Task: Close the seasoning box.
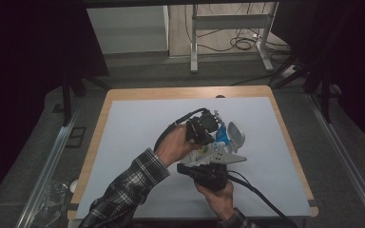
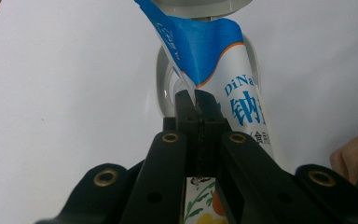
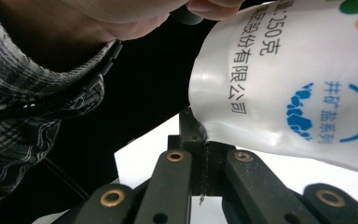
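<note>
We see a lab-like recording bay, not a home. The table (image 1: 123, 97), wood-edged under a white sheet, stands on grey carpet with dark curtains hanging to both sides of it. Beyond the table stands a bare metal desk frame (image 1: 228, 28), with loose cables (image 1: 242, 43) on the floor beneath it.

Left claw (image 2: 199, 105) clamped on the blue-and-white pouch (image 2: 223, 70) above a white bowl (image 2: 164, 88)

pouch (image 2: 223, 70) front: "DiNa…" (cut off) | pouch back: "250克", "有限公司", "井矿盐系列"
</note>
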The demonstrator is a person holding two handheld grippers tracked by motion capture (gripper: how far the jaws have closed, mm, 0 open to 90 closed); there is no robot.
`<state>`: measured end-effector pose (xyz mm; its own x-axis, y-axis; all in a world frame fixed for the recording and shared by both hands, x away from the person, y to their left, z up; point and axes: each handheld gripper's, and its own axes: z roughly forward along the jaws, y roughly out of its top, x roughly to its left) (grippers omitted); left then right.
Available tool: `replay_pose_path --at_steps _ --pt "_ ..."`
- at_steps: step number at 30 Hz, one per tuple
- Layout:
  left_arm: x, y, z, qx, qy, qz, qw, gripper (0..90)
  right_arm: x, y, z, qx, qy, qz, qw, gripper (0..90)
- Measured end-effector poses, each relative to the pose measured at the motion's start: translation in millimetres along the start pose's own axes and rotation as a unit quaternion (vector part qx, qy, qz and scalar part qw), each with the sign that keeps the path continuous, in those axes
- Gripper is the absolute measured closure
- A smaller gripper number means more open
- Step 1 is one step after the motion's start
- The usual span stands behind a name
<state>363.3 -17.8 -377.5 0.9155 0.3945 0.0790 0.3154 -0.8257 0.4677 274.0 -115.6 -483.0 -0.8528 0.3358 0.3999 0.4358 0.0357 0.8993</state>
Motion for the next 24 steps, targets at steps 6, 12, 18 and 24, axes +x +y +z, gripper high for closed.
replay_pose_path --at_steps 6,12,18,24 --pt "0.2 -0.1 -0.4 0.002 -0.001 0.000 1.0000 90.0 1.3 0.8 -0.2 -0.001 0.000 -0.001 1.0000 89.8" --pt "0.5 -0.4 -0.5 0.002 -0.001 -0.001 1.0000 90.0 2.1 1.7 -0.2 -0.001 -0.002 -0.010 0.9999 89.7" --pt "0.5 -0.1 -0.7 0.004 -0.001 -0.001 1.0000 90.0 2.6 2.5 -0.3 0.000 -0.004 -0.014 0.9999 89.8" --pt "0.4 0.6 -1.1 0.005 0.001 0.000 1.0000 90.0 3.2 3.8 -0.9 -0.002 -0.004 -0.017 0.9998 89.7"
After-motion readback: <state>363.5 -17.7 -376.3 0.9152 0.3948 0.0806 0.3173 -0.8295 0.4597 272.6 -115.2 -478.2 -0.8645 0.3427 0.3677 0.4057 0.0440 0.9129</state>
